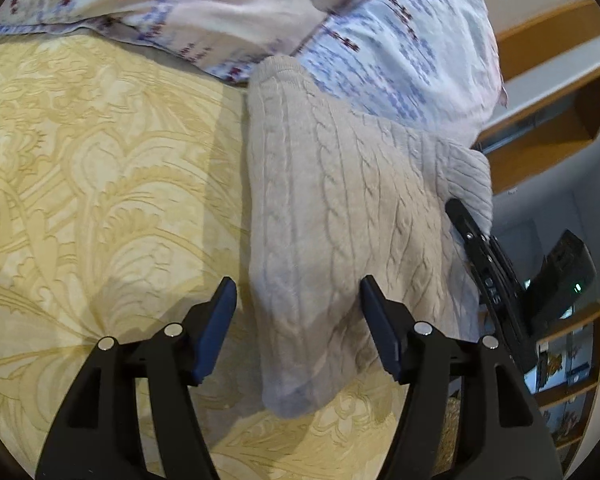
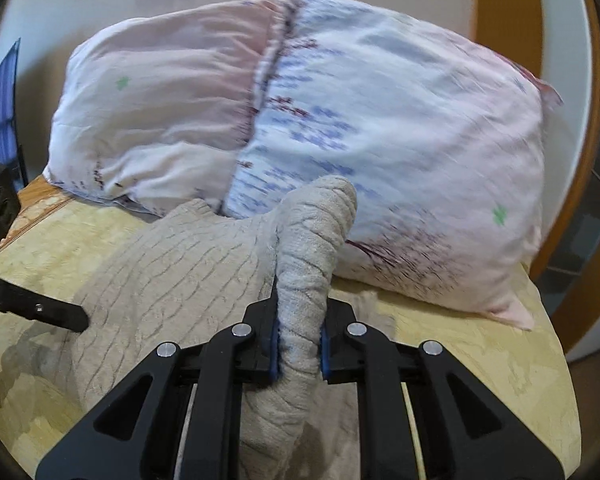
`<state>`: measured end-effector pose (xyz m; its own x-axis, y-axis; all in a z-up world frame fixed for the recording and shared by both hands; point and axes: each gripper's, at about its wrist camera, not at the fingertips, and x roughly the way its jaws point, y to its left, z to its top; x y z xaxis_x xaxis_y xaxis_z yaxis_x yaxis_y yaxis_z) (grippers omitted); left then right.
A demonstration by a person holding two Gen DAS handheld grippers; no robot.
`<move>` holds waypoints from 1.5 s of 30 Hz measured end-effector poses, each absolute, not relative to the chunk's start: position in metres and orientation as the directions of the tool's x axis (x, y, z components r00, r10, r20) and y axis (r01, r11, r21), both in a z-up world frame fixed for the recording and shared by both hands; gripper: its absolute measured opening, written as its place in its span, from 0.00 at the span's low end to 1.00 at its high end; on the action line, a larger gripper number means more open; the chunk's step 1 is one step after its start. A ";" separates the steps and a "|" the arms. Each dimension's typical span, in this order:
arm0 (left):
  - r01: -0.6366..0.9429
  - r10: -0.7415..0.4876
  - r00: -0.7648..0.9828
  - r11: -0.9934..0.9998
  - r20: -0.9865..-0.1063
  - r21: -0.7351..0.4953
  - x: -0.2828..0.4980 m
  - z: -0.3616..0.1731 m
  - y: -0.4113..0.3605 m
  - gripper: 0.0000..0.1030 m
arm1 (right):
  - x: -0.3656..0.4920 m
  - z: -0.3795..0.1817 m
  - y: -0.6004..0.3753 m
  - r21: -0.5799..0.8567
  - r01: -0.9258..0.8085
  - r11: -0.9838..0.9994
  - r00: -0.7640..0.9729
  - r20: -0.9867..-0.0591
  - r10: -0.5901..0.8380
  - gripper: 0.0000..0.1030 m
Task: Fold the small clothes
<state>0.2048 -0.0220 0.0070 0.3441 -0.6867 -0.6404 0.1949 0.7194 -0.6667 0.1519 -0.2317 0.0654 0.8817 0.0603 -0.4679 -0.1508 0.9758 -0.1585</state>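
Pinching a bunched edge of the sweater (image 2: 300, 312) in my right hand-held gripper (image 2: 298, 344) to lift it for folding | left hand-held gripper (image 1: 298, 320) spread, straddling its near end | sweater lies on the bed (image 1: 100, 160), near the pillows (image 2: 380, 120).

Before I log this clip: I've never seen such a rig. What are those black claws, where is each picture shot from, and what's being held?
A person holds two hand-held grippers, each with a fisheye camera looking along its fingers. In the left-wrist view the left gripper stands open over a beige cable-knit garment on the yellow patterned bedspread. In the right-wrist view the right gripper is shut on a bunched part of that garment, raised off the bed. Two pillows lie behind.
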 end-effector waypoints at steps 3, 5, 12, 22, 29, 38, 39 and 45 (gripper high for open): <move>0.215 -0.693 0.324 0.717 -0.644 -0.663 0.202 0.006 -0.031 0.62 | 0.152 0.061 -0.247 -0.129 -0.130 0.983 0.875 -0.481 0.053 0.14; 0.223 -0.696 0.311 0.715 -0.647 -0.662 0.200 0.004 -0.035 0.62 | 0.152 0.060 -0.257 -0.108 -0.111 0.988 0.874 -0.484 0.045 0.14; 0.243 -0.693 0.275 0.721 -0.666 -0.649 0.196 -0.001 -0.052 0.62 | 0.186 0.031 -0.299 0.053 -0.021 0.998 0.784 -0.618 0.049 0.15; 0.229 -0.706 0.273 0.708 -0.654 -0.668 0.191 -0.003 -0.047 0.60 | 0.142 0.050 -0.355 0.361 0.075 0.930 0.789 -0.591 0.166 0.56; 0.215 -0.720 0.271 0.692 -0.639 -0.689 0.185 -0.005 -0.047 0.53 | 0.087 0.039 -0.344 0.458 0.003 0.889 0.746 -0.593 0.303 0.55; 0.223 -0.729 0.273 0.683 -0.628 -0.696 0.178 -0.007 -0.050 0.28 | 0.077 0.021 -0.320 0.392 -0.017 0.920 0.707 -0.647 0.288 0.18; 0.228 -0.726 0.277 0.686 -0.629 -0.691 0.177 -0.007 -0.050 0.25 | 0.076 0.020 -0.320 0.390 -0.011 0.921 0.712 -0.643 0.281 0.13; 0.254 -0.741 0.286 0.670 -0.607 -0.698 0.168 -0.002 -0.045 0.15 | 0.052 0.049 -0.326 0.371 -0.031 0.928 0.809 -0.535 0.241 0.09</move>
<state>0.1679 -0.0445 -0.0020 0.2859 -0.7414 -0.6071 0.2543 0.6695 -0.6979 0.0517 -0.3258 0.0491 0.8094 0.2410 -0.5355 -0.0311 0.9282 0.3709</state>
